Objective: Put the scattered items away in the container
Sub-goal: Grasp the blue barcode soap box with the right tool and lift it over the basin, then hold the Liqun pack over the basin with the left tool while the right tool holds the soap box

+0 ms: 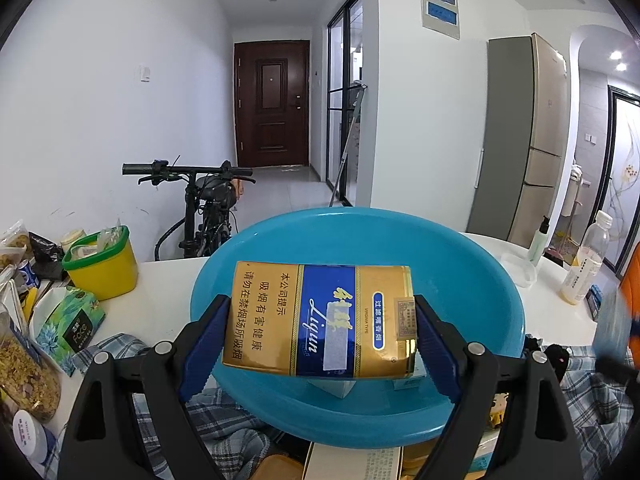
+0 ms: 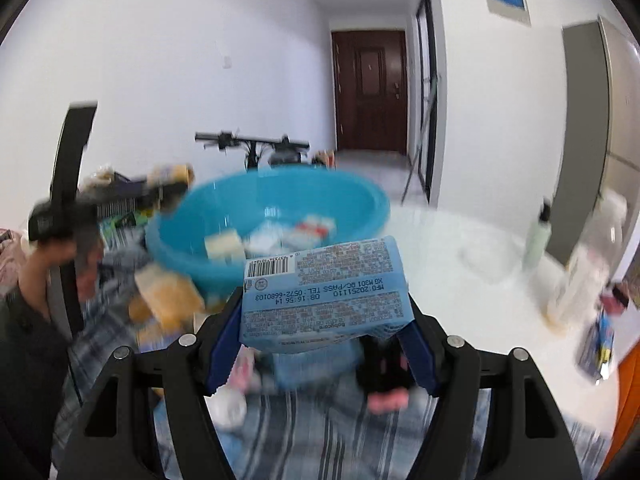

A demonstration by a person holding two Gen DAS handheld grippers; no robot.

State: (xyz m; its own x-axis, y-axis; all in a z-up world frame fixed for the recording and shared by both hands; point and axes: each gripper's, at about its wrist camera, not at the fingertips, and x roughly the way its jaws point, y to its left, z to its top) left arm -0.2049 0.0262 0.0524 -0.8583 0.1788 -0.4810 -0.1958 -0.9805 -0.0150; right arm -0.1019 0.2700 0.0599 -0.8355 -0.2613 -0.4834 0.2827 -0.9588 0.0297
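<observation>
The right view was blurry, so the small boxes inside the blue plastic bowl (image 2: 268,216) were hard to make out, and the left gripper (image 2: 120,196) there was only a dark smear. The left gripper (image 1: 322,320) squeezed a shiny gold and blue cigarette pack (image 1: 320,318) just above the round bowl (image 1: 472,264), its long side lying across from finger to finger. The right gripper (image 2: 324,320) pinched a pale blue paper box (image 2: 324,292), also lying sideways, over the striped cloth (image 2: 320,432) near the bowl
</observation>
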